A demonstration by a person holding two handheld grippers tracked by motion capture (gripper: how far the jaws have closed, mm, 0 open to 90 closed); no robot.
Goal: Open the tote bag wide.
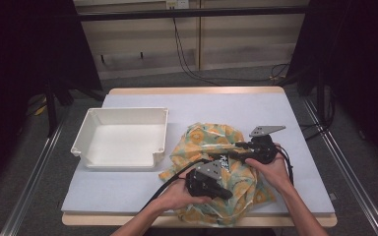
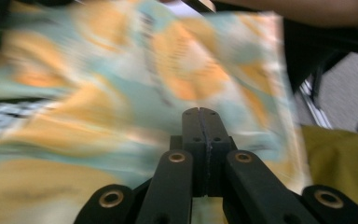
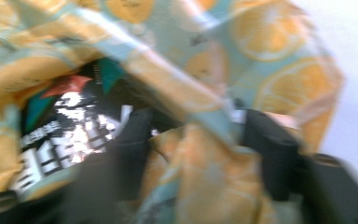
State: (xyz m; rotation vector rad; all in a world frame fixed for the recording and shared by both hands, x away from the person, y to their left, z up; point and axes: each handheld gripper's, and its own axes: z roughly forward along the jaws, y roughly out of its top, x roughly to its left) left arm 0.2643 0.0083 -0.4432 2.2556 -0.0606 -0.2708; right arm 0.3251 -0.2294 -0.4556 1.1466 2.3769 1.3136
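1. One crumpled bag (image 1: pixel 216 169) – pale teal with orange-slice print – lies at the table's (image 1: pixel 128 191) near edge, right of the white tray (image 1: pixel 123 137).
2. Left gripper (image 2: pixel 199 112) is fully closed above the fabric, with nothing between its jaws.
3. Right gripper (image 3: pixel 196 135) – half wide, a fold between the jaws; a firm hold cannot be told.

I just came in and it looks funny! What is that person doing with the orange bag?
A person is working a bag printed with orange slices on the table, a gripper in each hand. The left gripper is shut, with the bag just beyond its tips. The right gripper has a fold of the bag between its jaws. A dark shiny packet peeks out inside. A white tray waits alongside.
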